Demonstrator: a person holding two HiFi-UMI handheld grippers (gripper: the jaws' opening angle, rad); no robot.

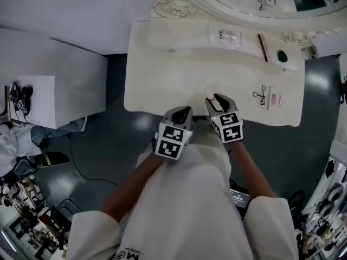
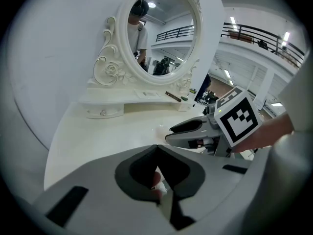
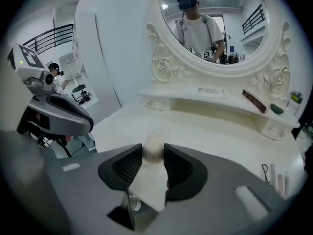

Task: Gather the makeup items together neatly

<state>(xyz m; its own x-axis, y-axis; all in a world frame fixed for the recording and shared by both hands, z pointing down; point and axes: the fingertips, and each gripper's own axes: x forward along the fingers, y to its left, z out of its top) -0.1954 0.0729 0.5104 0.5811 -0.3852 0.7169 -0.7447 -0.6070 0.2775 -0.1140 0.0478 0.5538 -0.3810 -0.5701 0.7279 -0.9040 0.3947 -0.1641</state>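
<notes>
Right gripper point(image 3: 153, 149), half-open, clamps a clear bottle point(image 3: 154, 139).

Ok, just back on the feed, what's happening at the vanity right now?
A person at the white vanity table holds a gripper in each hand, both near its front edge. The right gripper has its jaws closed on a small translucent bottle; the left gripper has its jaws together, nothing clearly held. An eyelash curler lies at the table's right, and a brown stick sits on the mirror shelf, not yet gathered.
</notes>
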